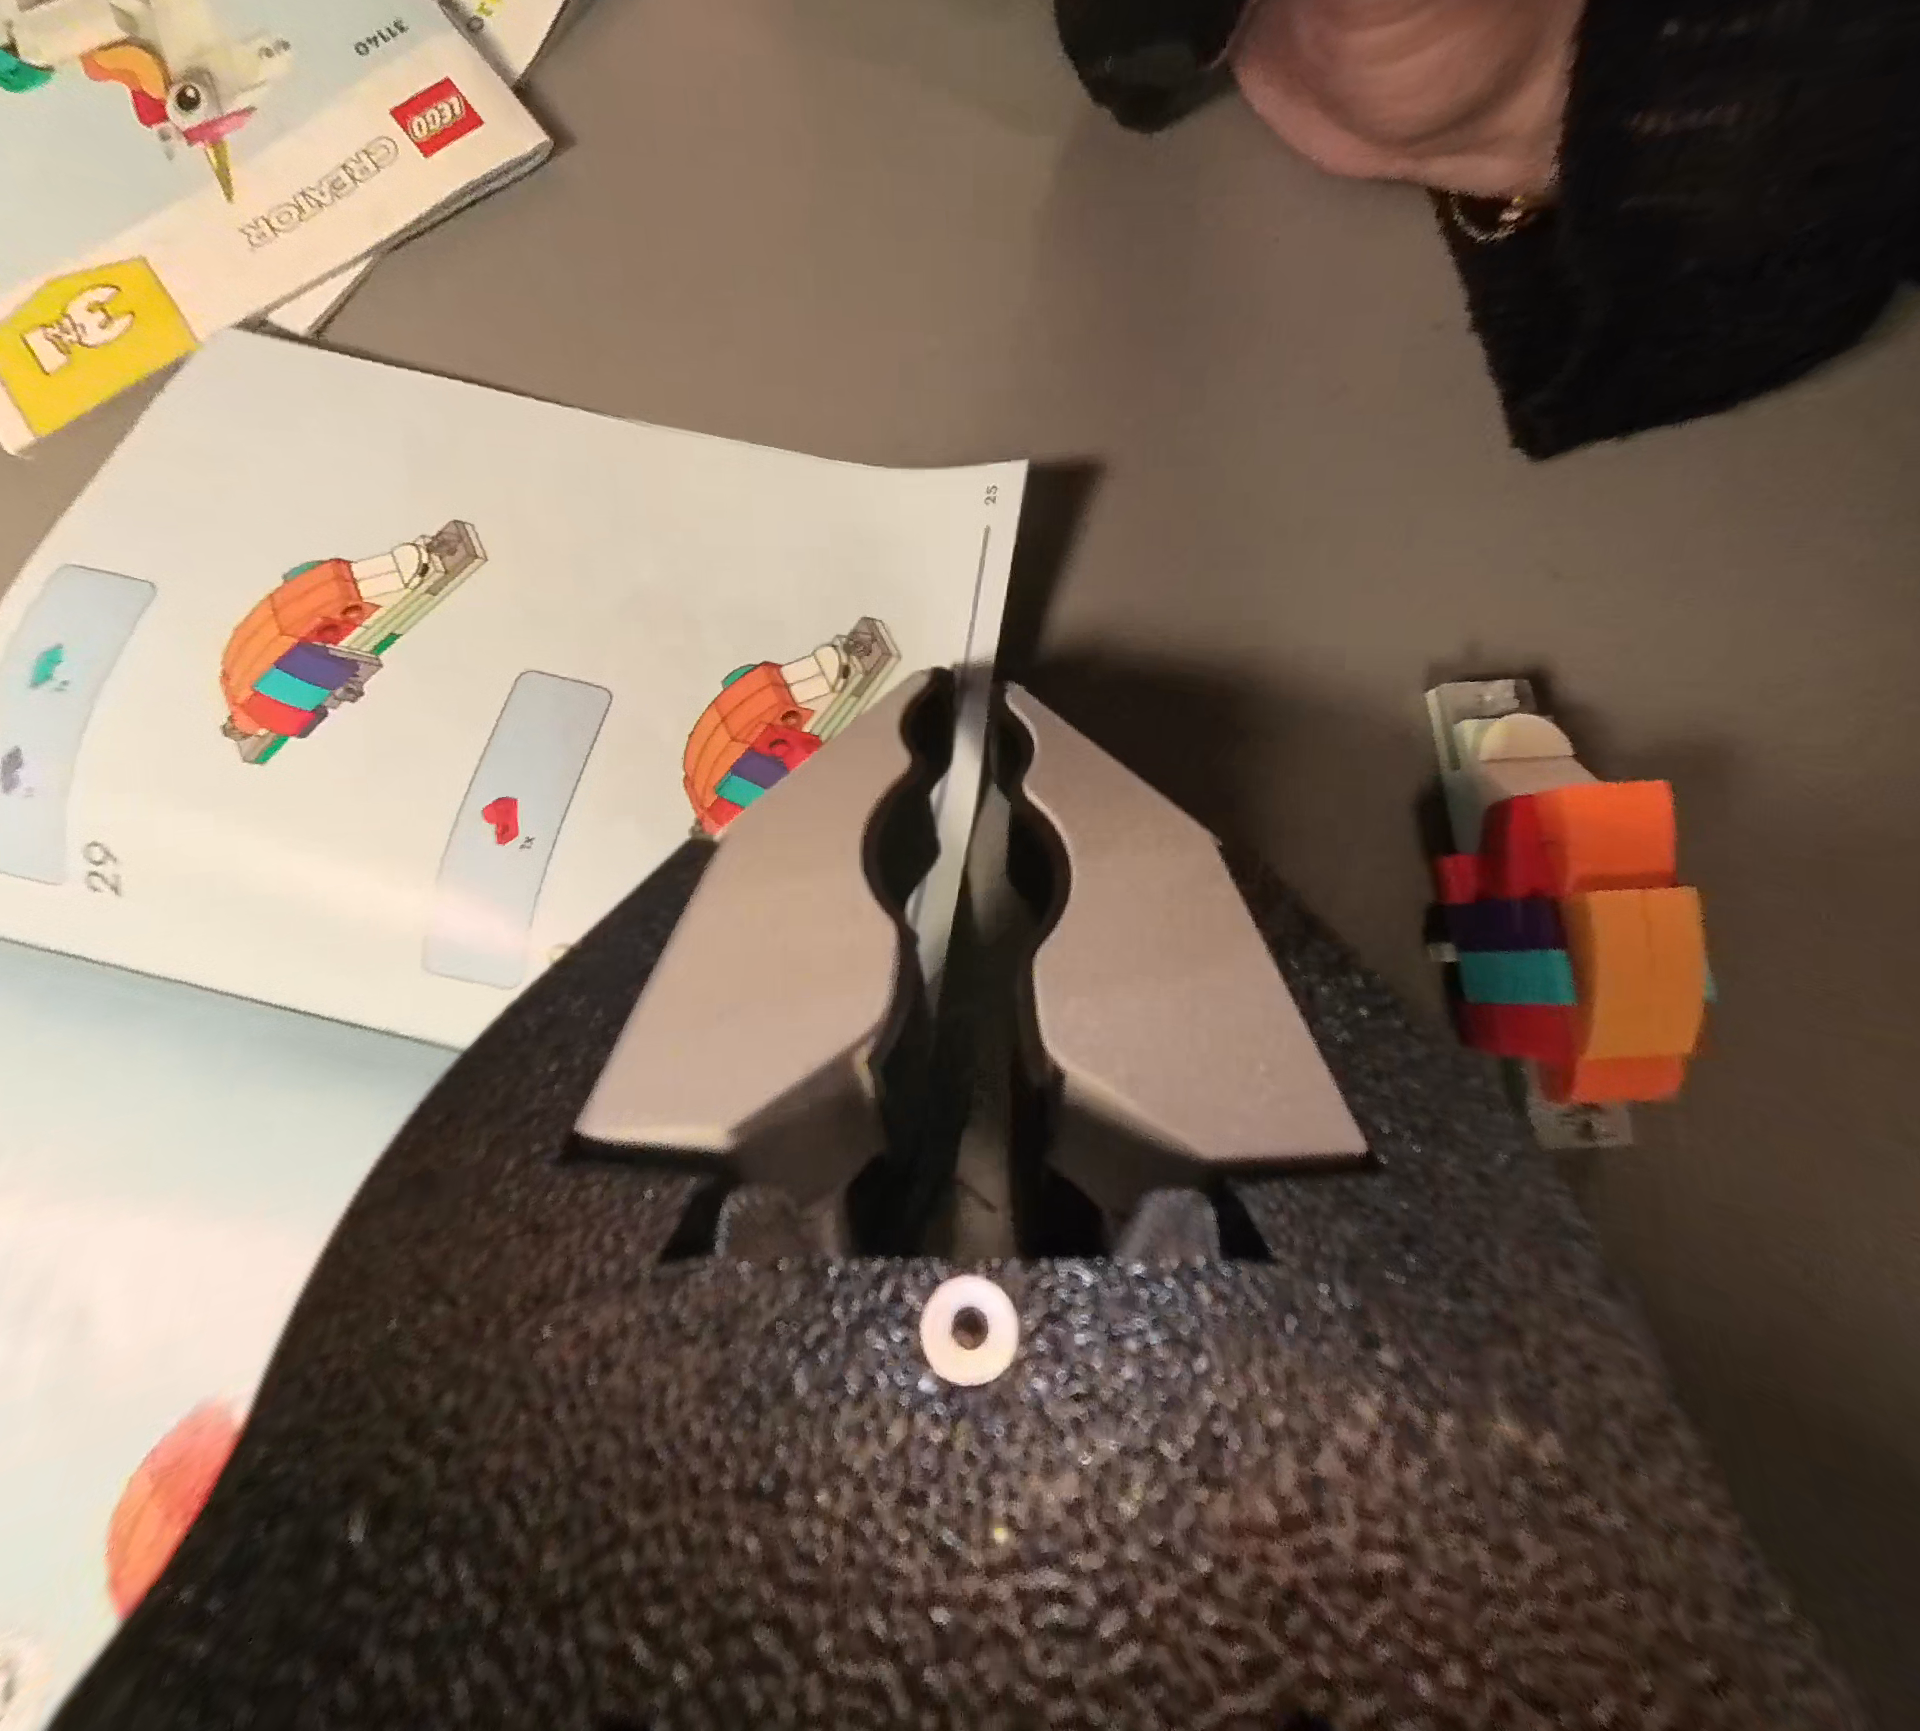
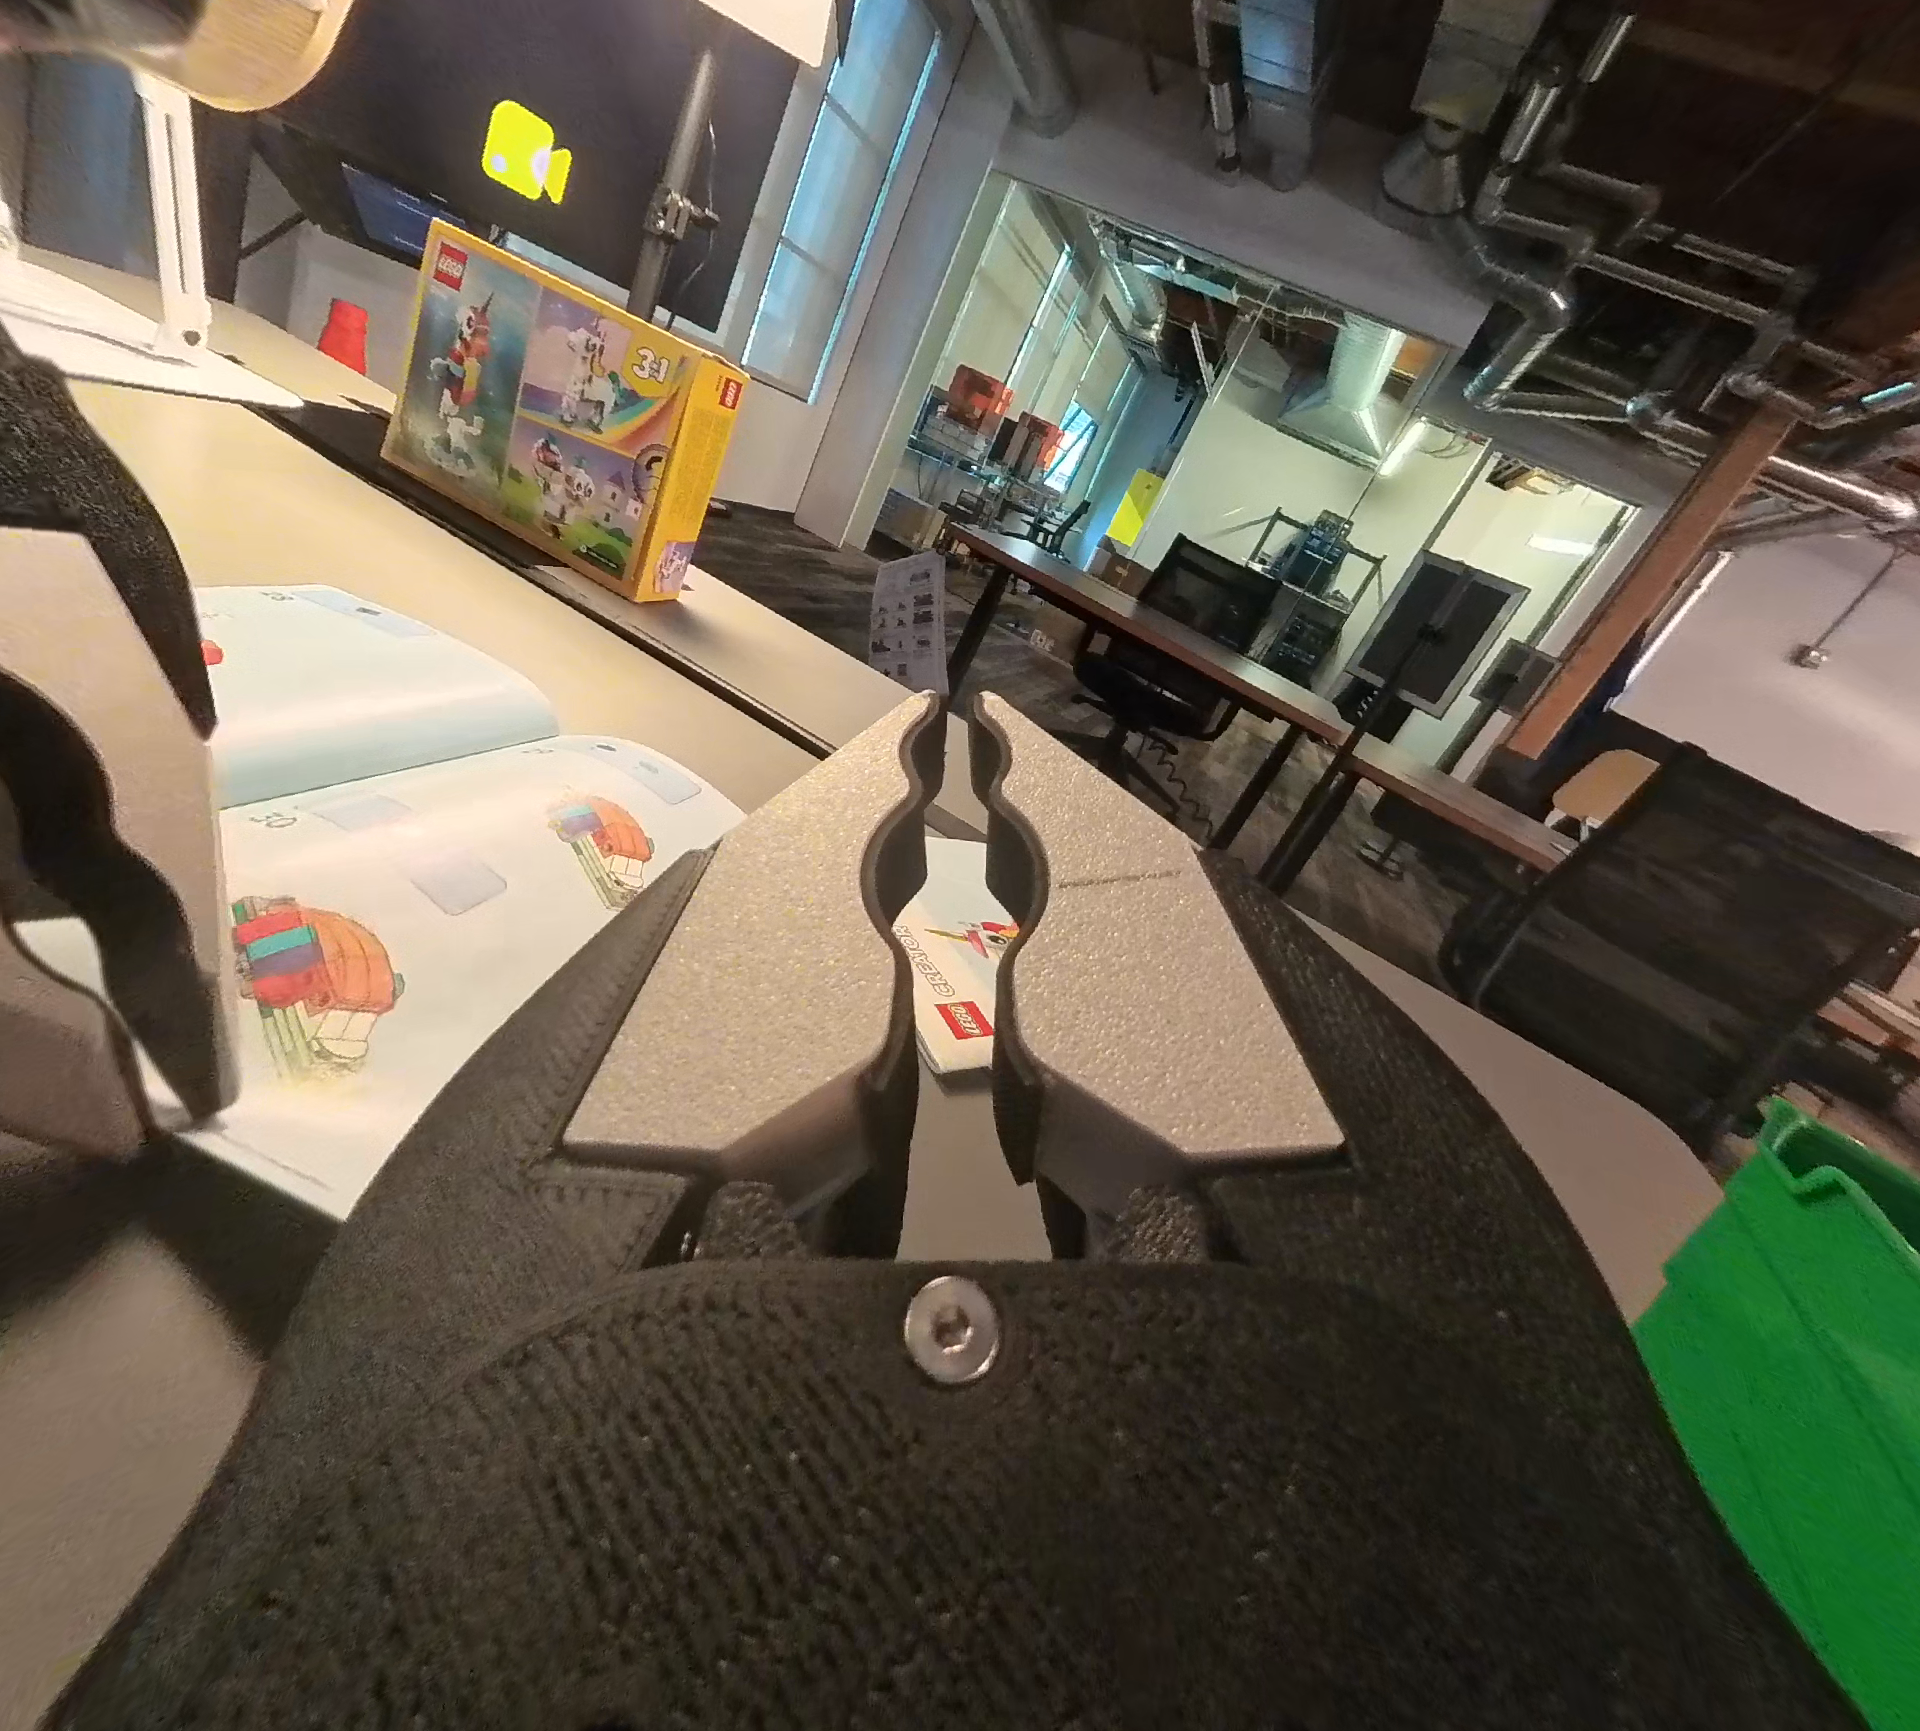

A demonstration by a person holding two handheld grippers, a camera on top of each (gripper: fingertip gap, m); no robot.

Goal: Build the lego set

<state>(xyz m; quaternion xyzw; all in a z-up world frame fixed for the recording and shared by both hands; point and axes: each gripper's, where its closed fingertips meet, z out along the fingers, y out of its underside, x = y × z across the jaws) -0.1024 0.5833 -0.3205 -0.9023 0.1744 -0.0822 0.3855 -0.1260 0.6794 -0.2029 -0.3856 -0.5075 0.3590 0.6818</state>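
The grey table [image 1: 831,310] carries everything here. Largest on it is the open instruction booklet [image 1: 416,642], lying to the left of the left gripper [image 1: 971,694], with two closed booklets [image 1: 312,71] stacked beyond it. Farther back in the right wrist view a yellow Lego box [image 2: 561,424] stands upright, and a green bin [image 2: 1808,1349] sits at the lower right edge.

The left gripper's jaws are pinched together on the free edge of a booklet page [image 1: 977,746], which stands up on edge between them. The right gripper [image 2: 956,715] is raised and aimed out over the table edge toward the room; its jaws are nearly together with a narrow gap and nothing in it. The person's hand [image 1: 1382,71] in a dark sleeve shows at the top of the left wrist view.

The part-built model [image 1: 1558,912], orange curved bricks over red, purple and teal ones on a pale plate, rests on the table just to the right of the left gripper's jaws, apart from them. Its long axis runs roughly parallel to the fingers. The left gripper looks nearer, but it is occupied with the page, so the free right gripper is probably the one to take the model.
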